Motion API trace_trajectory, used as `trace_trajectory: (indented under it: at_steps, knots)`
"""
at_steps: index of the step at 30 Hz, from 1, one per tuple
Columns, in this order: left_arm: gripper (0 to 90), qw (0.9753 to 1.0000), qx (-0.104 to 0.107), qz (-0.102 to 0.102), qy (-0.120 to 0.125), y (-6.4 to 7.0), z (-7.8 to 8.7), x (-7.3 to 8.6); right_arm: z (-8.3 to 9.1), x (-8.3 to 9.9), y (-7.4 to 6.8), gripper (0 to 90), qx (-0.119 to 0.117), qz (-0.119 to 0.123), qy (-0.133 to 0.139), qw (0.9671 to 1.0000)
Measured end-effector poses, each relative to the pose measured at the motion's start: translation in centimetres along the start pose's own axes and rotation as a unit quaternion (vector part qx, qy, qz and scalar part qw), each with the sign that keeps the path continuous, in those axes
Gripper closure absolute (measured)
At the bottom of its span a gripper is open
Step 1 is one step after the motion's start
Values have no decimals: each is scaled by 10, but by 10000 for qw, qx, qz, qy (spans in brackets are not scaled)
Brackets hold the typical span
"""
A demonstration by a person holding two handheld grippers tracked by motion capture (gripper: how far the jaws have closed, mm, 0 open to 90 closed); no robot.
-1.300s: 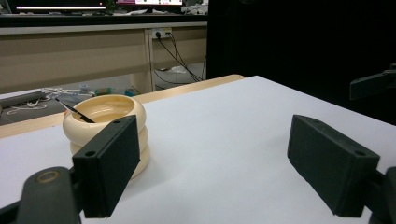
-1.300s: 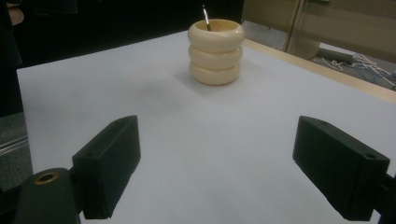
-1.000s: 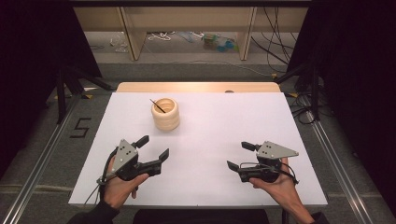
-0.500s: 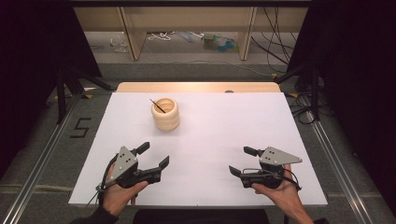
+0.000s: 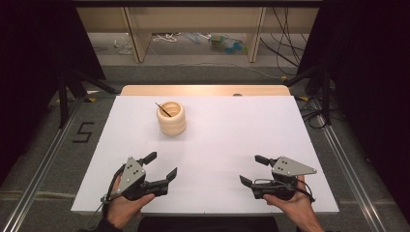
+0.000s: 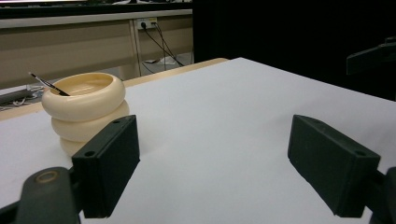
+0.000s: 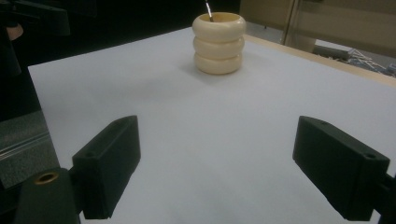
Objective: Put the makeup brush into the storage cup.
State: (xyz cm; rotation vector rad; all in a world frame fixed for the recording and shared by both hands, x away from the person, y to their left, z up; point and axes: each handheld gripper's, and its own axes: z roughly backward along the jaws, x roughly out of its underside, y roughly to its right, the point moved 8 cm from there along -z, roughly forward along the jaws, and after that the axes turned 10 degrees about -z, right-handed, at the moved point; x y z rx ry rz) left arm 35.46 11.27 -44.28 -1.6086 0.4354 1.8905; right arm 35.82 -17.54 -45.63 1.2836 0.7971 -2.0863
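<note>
White table [image 5: 217,140] seen from above, with a light wooden edge along the far side. Cream ribbed cup [image 5: 171,118], shaped like three stacked rings, upright on the far left part of the white surface, well apart from both tools. Thin dark stick [image 5: 163,109] leaning inside the cup, tip poking out over the far left rim.

Left gripper [image 5: 160,167] at the near left of the table, held from below by the left hand [image 5: 126,207], jaws spread wide with nothing between them, pointing right and slightly far. Grey three-cornered plate on top, cable trailing off the near edge. In the left gripper view, two black jaws standing wide apart over bare white table [image 6: 224,140], the cup [image 6: 84,109] far off beside the left jaw, the stick [image 6: 46,84] slanting up out of its rim.

Right gripper [image 5: 254,169] at the near right, resting in the right hand [image 5: 290,205], jaws likewise wide open and empty, pointing left. In the right gripper view, both jaws wide apart above the white surface [image 7: 219,126], the cup [image 7: 219,43] upright in the distance between them, nearer the far edge, the stick [image 7: 208,10] just visible at the top of its mouth.

Dark floor on both sides of the table.
</note>
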Motion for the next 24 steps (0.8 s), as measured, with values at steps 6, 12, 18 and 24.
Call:
trace_trajectory:
  at_steps: [6,12,18,24]
  knots:
    - [166,9999,-22,111,53,-1,0,-1,0,0,2,161,59,71,40,9999]
    - [166,9999,-41,110,67,-2,1,-2,0,1,3,162,71,88,1,9999]
    - [166,10000,-41,41,75,-3,1,-2,0,1,3,162,91,91,-14,9999]
    - [166,9999,-54,116,74,-2,0,-2,0,2,2,161,68,17,-66,10000]
